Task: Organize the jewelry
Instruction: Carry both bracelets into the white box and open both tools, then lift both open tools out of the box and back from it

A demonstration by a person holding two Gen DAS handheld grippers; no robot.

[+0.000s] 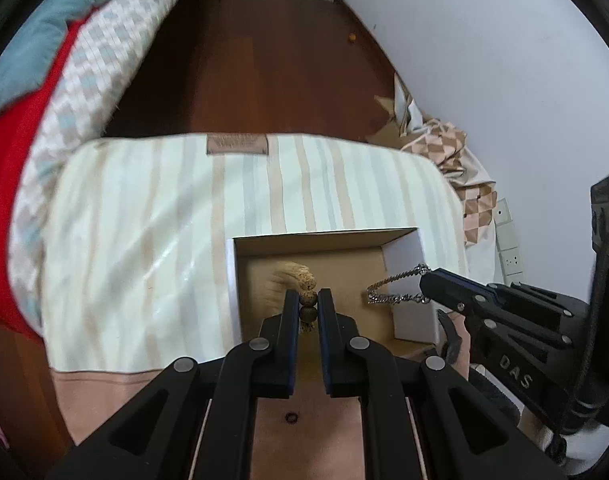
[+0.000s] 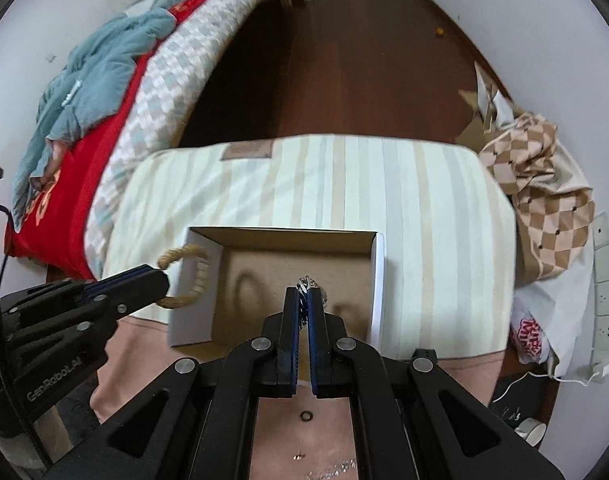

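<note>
My left gripper is shut on a tan beaded bracelet and holds it over the left part of an open white cardboard box. It also shows in the right wrist view with the bracelet looped at the box's left wall. My right gripper is shut on a silver chain above the box interior. In the left wrist view the right gripper holds the chain hanging over the box's right side.
The box sits on a striped cushion on a pink surface. A small dark ring, a small stud and a silver chain lie on the pink surface. A bed with red and blue bedding is left; bags are right.
</note>
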